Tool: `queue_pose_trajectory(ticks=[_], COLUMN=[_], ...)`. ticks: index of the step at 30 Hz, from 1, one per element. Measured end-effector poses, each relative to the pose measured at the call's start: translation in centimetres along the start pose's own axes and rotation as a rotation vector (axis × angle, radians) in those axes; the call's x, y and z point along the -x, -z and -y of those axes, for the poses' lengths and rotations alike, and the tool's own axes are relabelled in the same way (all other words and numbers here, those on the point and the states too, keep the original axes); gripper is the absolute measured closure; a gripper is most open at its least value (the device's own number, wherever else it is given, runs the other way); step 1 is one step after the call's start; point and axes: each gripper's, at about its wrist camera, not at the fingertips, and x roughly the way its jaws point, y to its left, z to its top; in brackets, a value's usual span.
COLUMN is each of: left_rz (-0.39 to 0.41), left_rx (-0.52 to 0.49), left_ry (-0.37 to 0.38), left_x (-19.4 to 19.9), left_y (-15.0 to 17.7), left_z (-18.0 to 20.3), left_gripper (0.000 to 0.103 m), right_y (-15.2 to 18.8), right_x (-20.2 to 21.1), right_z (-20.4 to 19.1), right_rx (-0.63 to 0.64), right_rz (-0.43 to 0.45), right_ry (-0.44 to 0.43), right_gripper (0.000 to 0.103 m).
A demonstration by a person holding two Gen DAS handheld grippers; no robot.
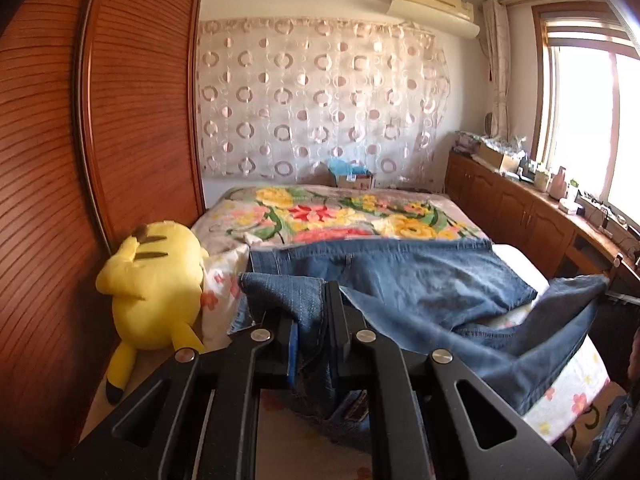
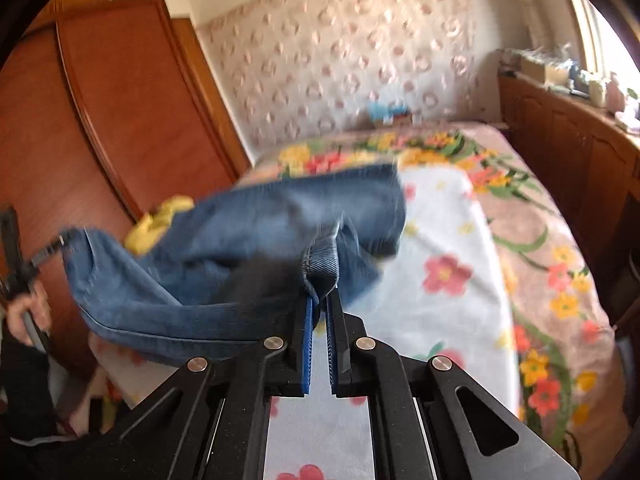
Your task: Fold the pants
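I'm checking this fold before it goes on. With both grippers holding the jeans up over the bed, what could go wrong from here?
1. The right gripper pinches only a small bunch of the jeans at its fingertips, so a tug might pull the cloth free.
2. The jeans hang twisted and sagging between the right and left gripper, so they may land creased on the bed.
3. The yellow plush toy sits close beside the denim and might get swept aside.

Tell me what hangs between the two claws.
The jeans. The right claw pinches one hem and the left claw clamps another part of them, so the denim spans the gap above the bed, clearest in the right wrist view.
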Motion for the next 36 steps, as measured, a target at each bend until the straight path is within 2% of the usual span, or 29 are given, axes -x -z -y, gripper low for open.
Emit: queue_pose_trajectory(ticks=[4,8,13,18,21,24,30,36], left_rz=[0.044,0.068,0.052,-0.024,-0.055,-0.071,-0.033,-0.072], left_rx=[0.019,0.042,0.043,0.024,0.029,0.036,0.021,-0.002], left_ry=[-0.009,-0.011,-0.026,-0.046,-0.050,-0.050,-0.051,-0.067], left_x=[1.0,0.7,-1.8,-6.3,-8.1,-9.4,-10.7,-15.3], left_y=[-1.4,-3.0,-4.0,-2.6,-1.9,-2.0,-5.3,-6.9], left_z=[-0.6,-1.2,-1.6,-1.5,-1.5,-1.6,-1.2,-1.4], left_gripper=[0.091,0.091,0.091,0.091,0.091,0.091,0.091,0.091], right_y=[-2.5,-3.9,-4.0,-3.1,-2.5,-3.3,-7.5,-8.6], right_x=[3.0,3.7,0.2,-5.1,-6.7,-7.4,-6.1,-10.2], right_z=[-0.2,-0.4,-0.3,0.3,0.7,1.1,0.5,1.0], right_rx=[0.039,0.076,0.114,0.104,0.078,0.066,0.098,0.134], right_rz=[0.077,0.119,0.087,0.009,-0.021,-0.032,0.029,0.002], right_ry=[0.021,0.056,0.112,0.129,0.120,0.110,0.111,0.157], right_gripper=[0.097,0.097,0.097,0.097,0.097,0.097,0.097,0.097])
